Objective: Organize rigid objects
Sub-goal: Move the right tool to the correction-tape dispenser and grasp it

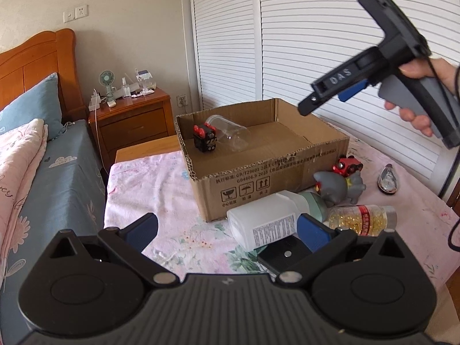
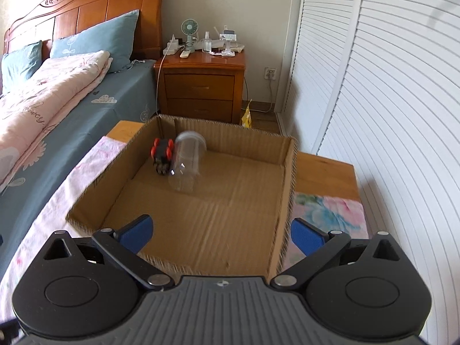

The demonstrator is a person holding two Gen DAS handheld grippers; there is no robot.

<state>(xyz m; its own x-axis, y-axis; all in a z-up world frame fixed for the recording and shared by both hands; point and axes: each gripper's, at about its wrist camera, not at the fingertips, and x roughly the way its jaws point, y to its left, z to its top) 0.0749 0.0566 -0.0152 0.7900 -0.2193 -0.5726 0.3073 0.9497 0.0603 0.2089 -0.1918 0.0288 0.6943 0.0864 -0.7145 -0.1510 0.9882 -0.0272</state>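
We hold the right gripper (image 2: 220,234) above the cardboard box (image 2: 287,172), fingers spread and empty. Inside lie a clear plastic cup (image 2: 187,161) touching a black toy car (image 2: 162,155). Our left gripper (image 1: 227,230), fingers likewise released, hovers near a white bottle (image 1: 264,221) on the desk (image 1: 149,184).

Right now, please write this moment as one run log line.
left gripper: open, empty | right gripper: open, above cardboard box | boxed: clear cup, black toy car | outside: white bottle
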